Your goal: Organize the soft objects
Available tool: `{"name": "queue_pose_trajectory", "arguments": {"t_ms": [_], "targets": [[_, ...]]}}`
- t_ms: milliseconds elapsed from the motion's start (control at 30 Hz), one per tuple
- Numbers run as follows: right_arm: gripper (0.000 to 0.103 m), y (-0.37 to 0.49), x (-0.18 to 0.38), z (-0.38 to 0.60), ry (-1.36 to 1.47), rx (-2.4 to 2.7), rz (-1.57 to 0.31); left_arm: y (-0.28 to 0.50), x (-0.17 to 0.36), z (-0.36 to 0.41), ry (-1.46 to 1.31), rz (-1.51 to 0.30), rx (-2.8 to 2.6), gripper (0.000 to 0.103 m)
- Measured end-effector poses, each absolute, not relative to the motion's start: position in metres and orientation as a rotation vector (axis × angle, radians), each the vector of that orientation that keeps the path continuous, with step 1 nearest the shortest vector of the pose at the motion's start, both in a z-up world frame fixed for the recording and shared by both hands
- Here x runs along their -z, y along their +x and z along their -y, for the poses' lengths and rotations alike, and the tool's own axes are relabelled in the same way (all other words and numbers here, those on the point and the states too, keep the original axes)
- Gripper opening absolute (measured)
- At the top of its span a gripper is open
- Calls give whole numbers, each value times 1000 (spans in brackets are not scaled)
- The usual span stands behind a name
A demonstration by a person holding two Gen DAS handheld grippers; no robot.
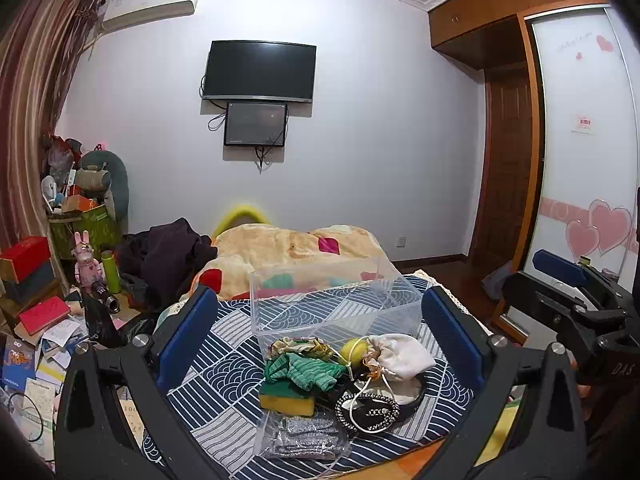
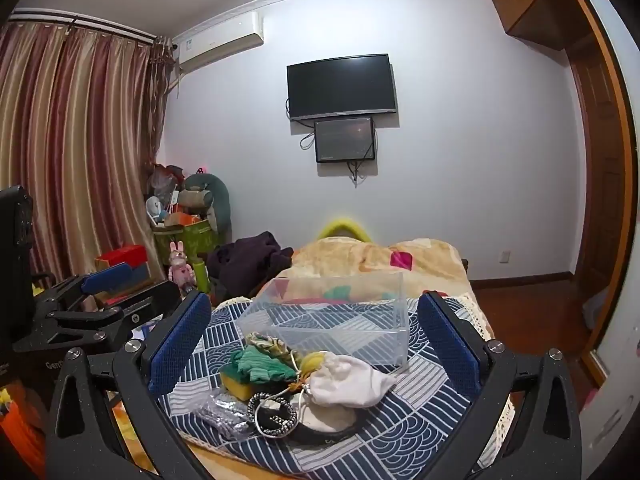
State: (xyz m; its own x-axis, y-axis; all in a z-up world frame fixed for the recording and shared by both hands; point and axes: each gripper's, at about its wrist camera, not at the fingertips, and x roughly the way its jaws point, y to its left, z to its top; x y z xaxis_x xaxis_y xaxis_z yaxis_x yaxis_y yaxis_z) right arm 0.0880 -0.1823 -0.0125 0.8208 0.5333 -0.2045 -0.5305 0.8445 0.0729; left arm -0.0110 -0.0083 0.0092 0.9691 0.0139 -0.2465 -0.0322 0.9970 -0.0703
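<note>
Hovering wide open and empty, left gripper [image 1: 320, 320] and right gripper [image 2: 316, 340], soft pile [image 1: 340, 376] before clear box [image 1: 332, 300].

A: Your sponge [image 1: 286, 398] is half buried under the green cloth [image 1: 304, 372], only its front edge shows.

B: And the yellow ball [image 1: 354, 350]?

A: Mostly behind the white pouch [image 1: 400, 356]; you can't tell what it really is. The black band [image 2: 320, 432] is tucked under that pouch in the right view.

B: The silver thing [image 1: 306, 436] in the wrapper?

A: Too blurred to name. Your right gripper [image 1: 568, 280] is cut off by the left view's edge, so you can't judge its jaws there. Far bin [image 1: 336, 304] wall hides part of the blanket [image 1: 288, 244].
</note>
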Motion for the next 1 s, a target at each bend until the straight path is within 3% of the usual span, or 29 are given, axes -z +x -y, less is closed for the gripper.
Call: {"name": "queue_pose_trajectory", "arguments": {"t_ms": [1000], "targets": [[103, 79, 1, 185, 12, -568, -209, -12, -10, 7, -78, -247, -26, 103]]}}
